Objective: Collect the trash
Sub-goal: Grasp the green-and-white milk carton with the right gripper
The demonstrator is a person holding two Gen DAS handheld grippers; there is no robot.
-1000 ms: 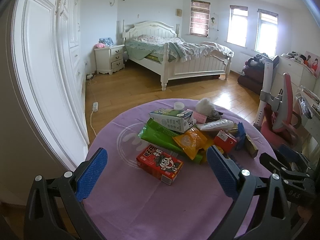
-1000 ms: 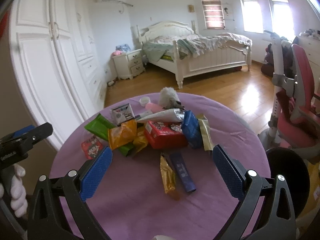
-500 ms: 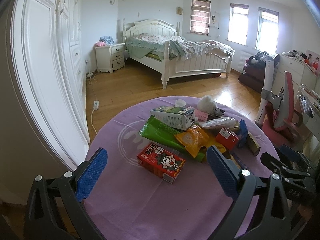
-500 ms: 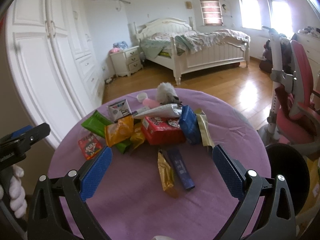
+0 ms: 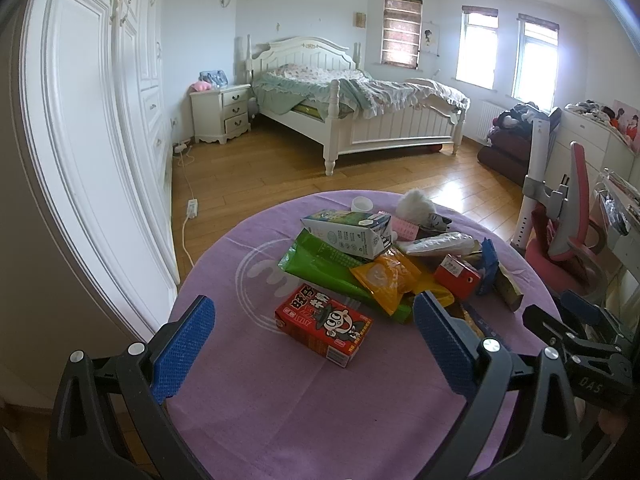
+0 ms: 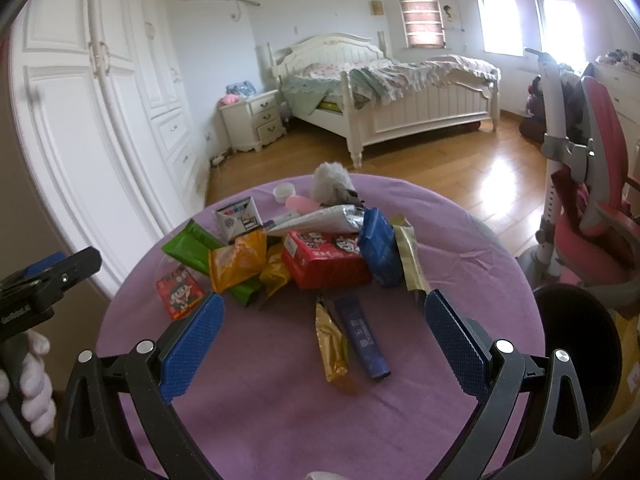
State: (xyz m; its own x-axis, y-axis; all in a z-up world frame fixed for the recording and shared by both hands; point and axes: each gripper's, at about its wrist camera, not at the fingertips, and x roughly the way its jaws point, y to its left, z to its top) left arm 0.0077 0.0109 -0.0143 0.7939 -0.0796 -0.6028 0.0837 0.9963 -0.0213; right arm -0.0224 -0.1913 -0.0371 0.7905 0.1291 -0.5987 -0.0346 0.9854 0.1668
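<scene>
Bedroom's round purple table (image 5: 248, 420) holds heaped snack wrappers (image 6: 288, 256); left gripper (image 5: 314, 344) and right gripper (image 6: 322, 340) hover spread apart, apparently poised to start picking.

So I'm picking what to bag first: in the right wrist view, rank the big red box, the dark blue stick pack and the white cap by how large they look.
1. Red box, largest.
2. Blue stick pack; it lies nearer the camera, so it may look bigger than it is.
3. White cap, smallest, though also farthest.
</scene>
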